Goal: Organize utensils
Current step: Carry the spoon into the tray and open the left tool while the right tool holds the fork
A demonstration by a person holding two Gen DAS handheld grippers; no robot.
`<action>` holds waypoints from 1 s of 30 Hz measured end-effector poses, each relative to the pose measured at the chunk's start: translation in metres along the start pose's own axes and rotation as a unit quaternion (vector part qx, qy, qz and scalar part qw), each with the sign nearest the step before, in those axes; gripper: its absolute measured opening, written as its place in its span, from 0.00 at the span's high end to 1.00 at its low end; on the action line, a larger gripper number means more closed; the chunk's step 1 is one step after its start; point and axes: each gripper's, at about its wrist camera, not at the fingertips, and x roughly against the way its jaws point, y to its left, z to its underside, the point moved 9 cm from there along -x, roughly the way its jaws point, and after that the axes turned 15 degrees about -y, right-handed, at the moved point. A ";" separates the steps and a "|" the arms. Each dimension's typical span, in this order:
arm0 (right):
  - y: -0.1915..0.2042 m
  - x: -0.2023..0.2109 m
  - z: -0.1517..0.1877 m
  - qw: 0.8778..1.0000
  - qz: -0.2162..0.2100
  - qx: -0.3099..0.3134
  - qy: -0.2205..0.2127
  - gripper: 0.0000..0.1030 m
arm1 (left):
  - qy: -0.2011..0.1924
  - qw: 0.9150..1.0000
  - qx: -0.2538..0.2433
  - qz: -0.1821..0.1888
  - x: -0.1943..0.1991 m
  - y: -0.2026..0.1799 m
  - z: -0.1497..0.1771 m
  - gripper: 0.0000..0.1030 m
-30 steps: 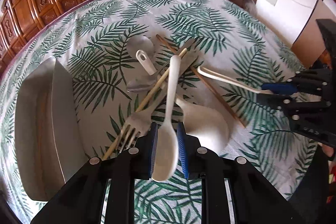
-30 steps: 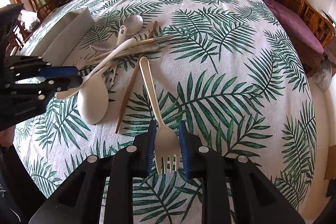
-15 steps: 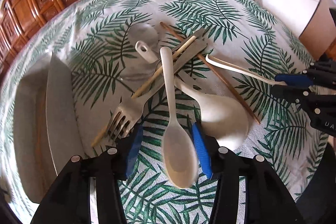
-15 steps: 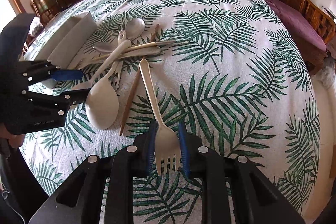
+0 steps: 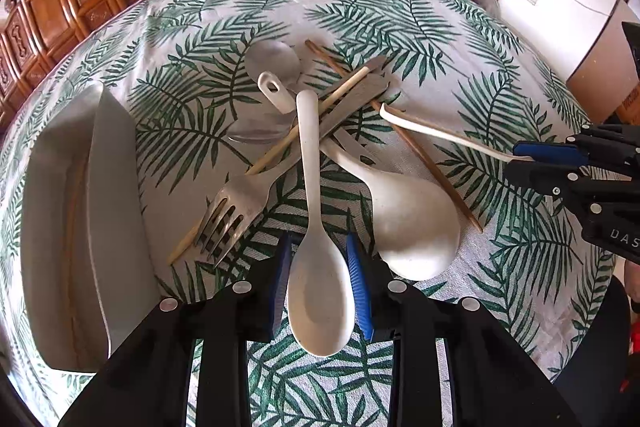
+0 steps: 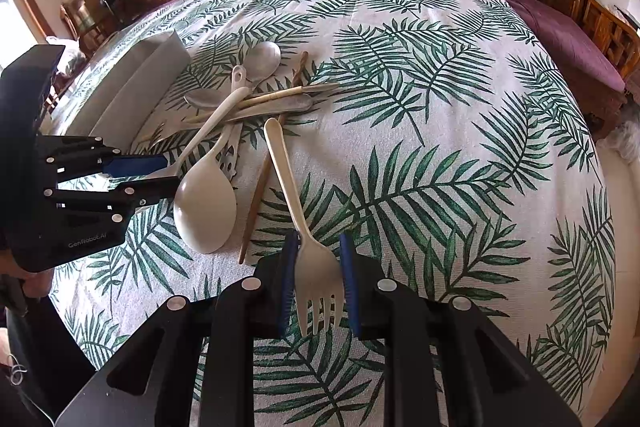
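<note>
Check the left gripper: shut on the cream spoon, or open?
Open. The left gripper has its blue pads standing off either side of the cream spoon, whose bowl lies between them with gaps showing.

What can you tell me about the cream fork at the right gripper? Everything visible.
The cream fork looks like matte plastic, one piece: a long slim handle with a rounded end, and a head with four tines. It lies nearly flat over the leaf-print tablecloth, tines toward the camera and handle pointing away toward the utensil pile. Its head sits between the blue pads of the right gripper, which stand close on both sides; firm contact is unclear. A brown chopstick runs beside the handle.
</note>
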 end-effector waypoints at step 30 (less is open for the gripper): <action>0.018 0.022 -0.035 0.999 -0.018 -0.018 -0.046 0.79 | -0.080 0.996 0.018 -0.018 0.079 0.048 -0.037 0.74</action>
